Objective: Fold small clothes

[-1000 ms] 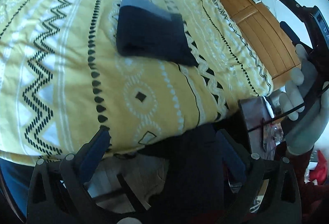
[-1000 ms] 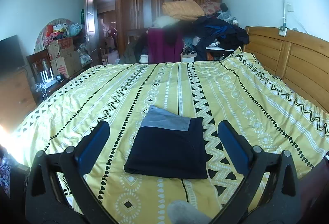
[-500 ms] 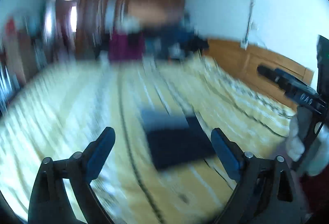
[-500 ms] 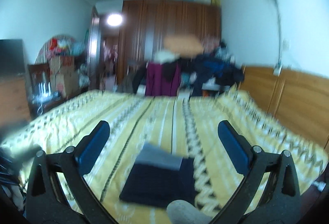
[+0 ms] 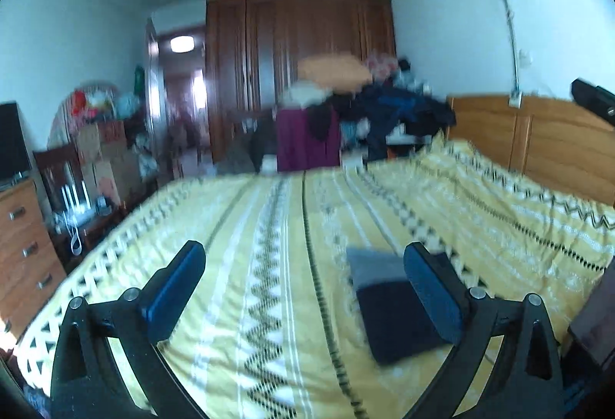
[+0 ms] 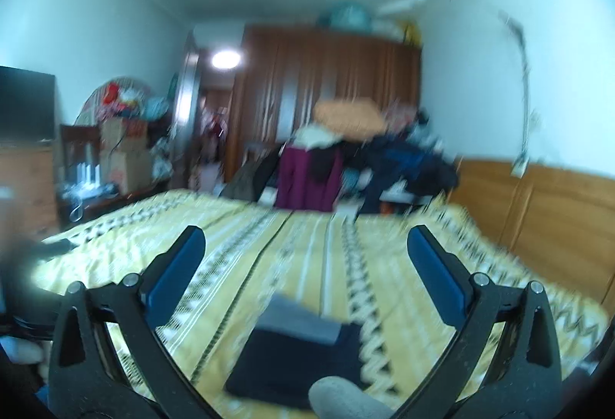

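A small dark navy garment with a grey band [image 5: 388,303] lies folded flat on the yellow patterned bedspread [image 5: 269,246]. In the left wrist view it sits low and right, partly behind the right finger. My left gripper [image 5: 305,273] is open and empty, raised above the bed. The right wrist view shows the same folded garment [image 6: 296,357] low in the middle, below my right gripper [image 6: 305,257], which is open and holds nothing. Both views are blurred.
A wooden headboard [image 5: 538,142] runs along the right. A brown wardrobe [image 5: 300,65] and a heap of clothes [image 5: 365,107] stand beyond the bed's far end. A chest of drawers [image 5: 23,246] and boxes are at the left. A gloved fingertip [image 6: 346,399] shows at the bottom edge.
Both grippers have tilted upward, so the room fills the views and the folded garment sits lower. The left wrist view has swung from looking down on the bed to level.
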Motion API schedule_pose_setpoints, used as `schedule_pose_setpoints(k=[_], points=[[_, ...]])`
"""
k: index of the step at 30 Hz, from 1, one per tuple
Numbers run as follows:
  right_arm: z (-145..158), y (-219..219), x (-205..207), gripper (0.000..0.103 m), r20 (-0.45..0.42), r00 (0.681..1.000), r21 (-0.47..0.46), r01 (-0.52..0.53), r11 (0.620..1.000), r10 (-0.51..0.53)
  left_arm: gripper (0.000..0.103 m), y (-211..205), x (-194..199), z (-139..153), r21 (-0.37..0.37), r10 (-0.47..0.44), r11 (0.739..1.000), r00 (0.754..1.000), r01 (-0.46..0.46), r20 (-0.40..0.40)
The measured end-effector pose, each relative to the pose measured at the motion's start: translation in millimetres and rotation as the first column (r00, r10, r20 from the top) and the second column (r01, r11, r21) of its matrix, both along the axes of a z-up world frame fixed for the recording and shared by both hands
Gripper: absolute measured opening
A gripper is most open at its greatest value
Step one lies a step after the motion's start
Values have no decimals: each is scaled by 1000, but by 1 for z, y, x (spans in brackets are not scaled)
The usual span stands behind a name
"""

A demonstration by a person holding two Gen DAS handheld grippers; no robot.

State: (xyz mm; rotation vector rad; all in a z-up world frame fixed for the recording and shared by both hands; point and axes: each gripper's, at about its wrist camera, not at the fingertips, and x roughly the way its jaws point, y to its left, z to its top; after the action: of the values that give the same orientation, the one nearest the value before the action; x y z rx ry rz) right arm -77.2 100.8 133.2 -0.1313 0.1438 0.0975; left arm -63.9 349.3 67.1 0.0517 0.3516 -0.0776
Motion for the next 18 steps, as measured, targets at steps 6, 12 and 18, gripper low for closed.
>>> schedule_pose_setpoints(k=[6, 12, 18], points=[[-55, -5, 38, 103, -265, 964, 46, -3, 999, 15, 98, -15, 33, -42, -2, -12, 1000, 988, 12, -156], [-100, -27, 54, 103, -429, 902, 82, 91, 993, -47, 98, -33, 35, -55, -36, -83, 996, 980, 78, -183], [-120, -41, 60, 103, -520, 853, 121, 132, 984, -51, 99, -48, 35, -55, -41, -103, 995, 976, 96, -194]])
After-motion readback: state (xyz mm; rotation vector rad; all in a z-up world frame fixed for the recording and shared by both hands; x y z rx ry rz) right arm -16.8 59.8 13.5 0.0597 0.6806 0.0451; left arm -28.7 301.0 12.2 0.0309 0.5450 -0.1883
